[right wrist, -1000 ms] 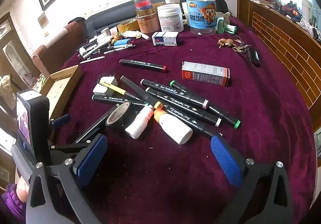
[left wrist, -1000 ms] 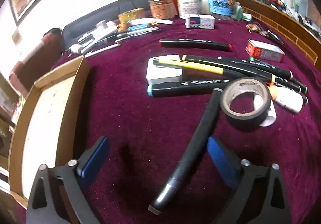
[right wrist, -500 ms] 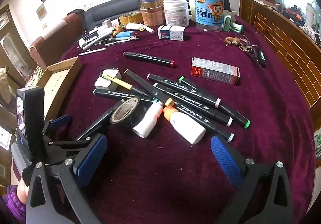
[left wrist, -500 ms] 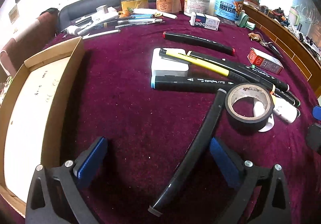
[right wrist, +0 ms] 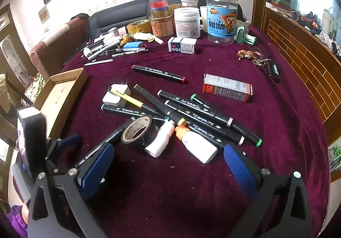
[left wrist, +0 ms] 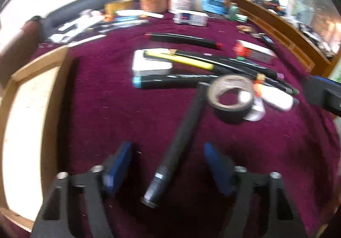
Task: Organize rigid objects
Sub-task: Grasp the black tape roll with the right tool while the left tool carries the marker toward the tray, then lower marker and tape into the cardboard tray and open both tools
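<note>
A long black marker (left wrist: 187, 123) lies slanted on the maroon cloth, its near end between the blue pads of my left gripper (left wrist: 168, 155). The jaws are closing around it, and both pads still stand clear of its barrel. Its far end touches a roll of black tape (left wrist: 232, 97). In the right wrist view the same marker (right wrist: 115, 133) runs from the tape roll (right wrist: 136, 129) toward the left gripper at the lower left. My right gripper (right wrist: 168, 163) hangs open over bare cloth, just short of two white bottles (right wrist: 198, 146), with nothing between its fingers.
An open cardboard tray (left wrist: 57, 97) sits at the left edge of the table. A pile of black markers (right wrist: 202, 118), a white charger (right wrist: 116, 94) and a red-and-white carton (right wrist: 228, 87) lie mid-table. Jars (right wrist: 221, 18) and small clutter line the back.
The left gripper's pads have drawn in on both sides of the black marker, and its view has tilted and blurred. The right gripper has hardly moved.
</note>
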### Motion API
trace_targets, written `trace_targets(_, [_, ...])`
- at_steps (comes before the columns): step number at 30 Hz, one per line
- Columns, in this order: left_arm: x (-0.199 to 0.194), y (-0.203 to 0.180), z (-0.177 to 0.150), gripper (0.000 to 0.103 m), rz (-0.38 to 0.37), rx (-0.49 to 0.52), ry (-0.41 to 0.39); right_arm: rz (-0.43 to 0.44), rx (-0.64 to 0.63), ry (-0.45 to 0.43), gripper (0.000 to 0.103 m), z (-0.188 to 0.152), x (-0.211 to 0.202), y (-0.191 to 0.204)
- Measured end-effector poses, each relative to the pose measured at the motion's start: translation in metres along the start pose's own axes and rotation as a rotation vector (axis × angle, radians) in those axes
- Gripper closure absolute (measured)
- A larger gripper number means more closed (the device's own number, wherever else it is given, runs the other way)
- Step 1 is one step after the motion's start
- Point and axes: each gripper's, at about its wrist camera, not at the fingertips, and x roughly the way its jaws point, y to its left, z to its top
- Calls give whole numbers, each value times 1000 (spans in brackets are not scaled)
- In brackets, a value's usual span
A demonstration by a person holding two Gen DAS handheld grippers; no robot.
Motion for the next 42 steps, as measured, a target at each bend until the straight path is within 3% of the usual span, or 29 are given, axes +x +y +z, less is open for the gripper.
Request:
trace_targets(6, [10,-14,11,37,-4,100,61,56,45,7,0,13,-1,-11])
trace_targets(7, [11,-16,11,51,6,111,56,70,47,12,0,15,0,-10])
trace_targets(8, [10,-17,12,73,7,118,49,85,48,19,0,17,2,-8])
trace_targets(9, [9,-17,12,85,-7,112,52,98,48,30,0,20,6,-6])
trace_targets(10, [8,-16,13,88,-32,92,64,100,45,39,0,22,9,-4])
trace_targets(15, [-1,-5,4,89,-54,12,51,92,4,77,3,32,30,8])
trace_targets(17, [-14,-1,0,89,-52,-6,25,82,-37,89,18,35,35,17])
trace_targets(21, [-37,5,-8,88,-34,-20,-15,15,-140,136,37,38,57,38])
trace_targets(25, [-56,13,-16,88,-25,-38,-36,-61,-189,222,67,34,91,49])
trace_targets(28, [-70,23,-21,88,-36,-62,-57,-74,-194,215,86,32,92,50])
trace_targets(35, [-115,54,-20,88,-62,-126,-146,51,-162,146,89,37,40,62])
trace_targets(40, [-146,96,4,88,-27,-156,-204,190,-184,68,89,67,-5,101])
trace_targets(42, [-148,113,18,88,21,-155,-208,250,-181,61,89,84,-13,119])
